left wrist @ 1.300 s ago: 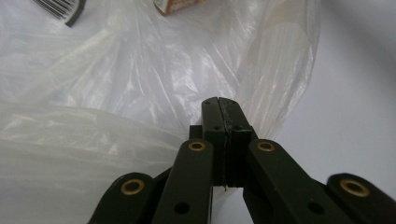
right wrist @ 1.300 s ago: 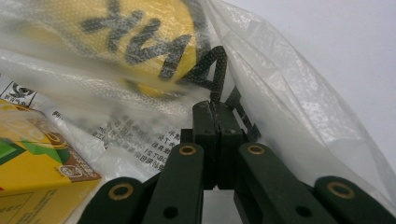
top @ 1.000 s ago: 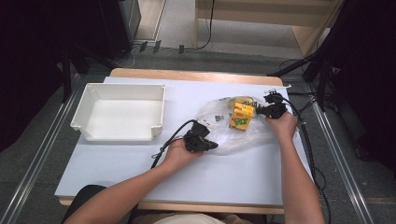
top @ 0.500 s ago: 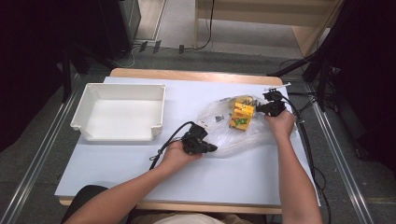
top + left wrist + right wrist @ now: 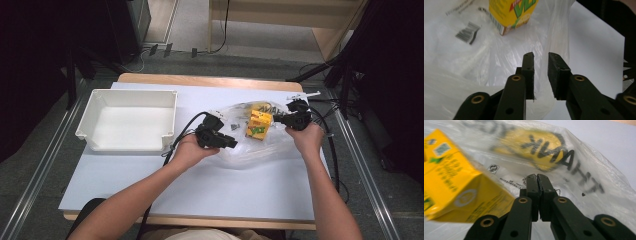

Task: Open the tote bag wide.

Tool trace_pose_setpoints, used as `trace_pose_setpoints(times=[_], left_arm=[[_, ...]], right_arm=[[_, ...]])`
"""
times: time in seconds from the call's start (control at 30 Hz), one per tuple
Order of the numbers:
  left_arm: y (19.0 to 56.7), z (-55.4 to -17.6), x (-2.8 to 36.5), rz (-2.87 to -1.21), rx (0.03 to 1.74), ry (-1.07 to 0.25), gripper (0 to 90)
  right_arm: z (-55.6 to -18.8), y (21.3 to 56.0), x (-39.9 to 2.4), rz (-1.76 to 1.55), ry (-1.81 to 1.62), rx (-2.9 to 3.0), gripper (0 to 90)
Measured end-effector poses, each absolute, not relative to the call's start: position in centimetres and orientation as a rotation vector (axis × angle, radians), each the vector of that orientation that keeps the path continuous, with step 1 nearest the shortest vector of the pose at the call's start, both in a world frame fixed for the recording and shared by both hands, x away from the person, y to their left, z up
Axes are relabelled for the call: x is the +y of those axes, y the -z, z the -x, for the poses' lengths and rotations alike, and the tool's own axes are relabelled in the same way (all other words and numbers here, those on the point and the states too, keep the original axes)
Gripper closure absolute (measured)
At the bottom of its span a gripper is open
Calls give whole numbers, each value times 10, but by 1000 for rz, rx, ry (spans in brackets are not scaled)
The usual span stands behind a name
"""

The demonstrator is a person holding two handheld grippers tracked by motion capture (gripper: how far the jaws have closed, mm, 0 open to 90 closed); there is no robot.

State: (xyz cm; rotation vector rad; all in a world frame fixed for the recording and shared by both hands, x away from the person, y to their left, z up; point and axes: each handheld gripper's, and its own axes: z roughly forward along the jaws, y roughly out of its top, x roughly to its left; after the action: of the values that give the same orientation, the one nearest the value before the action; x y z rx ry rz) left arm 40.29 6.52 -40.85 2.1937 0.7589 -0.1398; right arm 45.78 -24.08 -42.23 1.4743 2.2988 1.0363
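At the bottom of the high view we see the person's two forearms come up from the lower edge onto the white table [image 5: 150,190]. Left of centre, the left gripper [image 5: 231,144] sits at the near-left edge of the clear plastic bag [image 5: 250,155]. In the left gripper view its jaws stand apart, and they have just been opening; a fold of the bag's film rises in the gap between them, and we cannot tell whether the pads touch it. The yellow carton [image 5: 511,13] lies beyond those jaws, at the top of that frame, slightly left, inside the bag [image 5: 461,62].

Farther up and right of centre in the high view, the carton [image 5: 259,125] rests in the middle of the bag, between the two grippers and nearer the right one. The right gripper [image 5: 278,120] is just to its right, at the bag's far-right edge. In the right gripper view the jaws are pressed together, clamped on the bag's film [image 5: 574,170], which carries dark lettering over a yellow patch. The carton [image 5: 451,185] fills the left of that frame, tilted, just beside the jaws.

Toward the upper left of the high view, a white tray [image 5: 85,127] stands well apart from the bag.
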Motion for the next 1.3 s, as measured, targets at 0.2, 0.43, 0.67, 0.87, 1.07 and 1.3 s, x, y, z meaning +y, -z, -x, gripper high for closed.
trace_pose_setpoints(times=[0.2, 0.43, 0.67, 0.87, 1.07, 1.3], left_arm=[[398, -414, 65, -2197, 746, 159, 547], [390, -425, 60, -2201, 739, 98, 570], [383, -442, 55, -2186, 753, 72, 820], [378, -462, 50, -2175, 767, 59, 900], [375, -477, 44, -2185, 792, 36, 900], [391, -503, 33, -2211, 839, 20, 900]], right_arm=[[-442, 414, -243, -1454, -1074, 2293, 800], [-421, 410, -248, -1443, -1126, 2293, 825], [-405, 418, -248, -1442, -1117, 2318, 855], [-397, 426, -245, -1423, -1106, 2355, 875], [-392, 435, -242, -1431, -1106, 2372, 882], [-387, 443, -241, -1422, -1100, 2387, 892]])
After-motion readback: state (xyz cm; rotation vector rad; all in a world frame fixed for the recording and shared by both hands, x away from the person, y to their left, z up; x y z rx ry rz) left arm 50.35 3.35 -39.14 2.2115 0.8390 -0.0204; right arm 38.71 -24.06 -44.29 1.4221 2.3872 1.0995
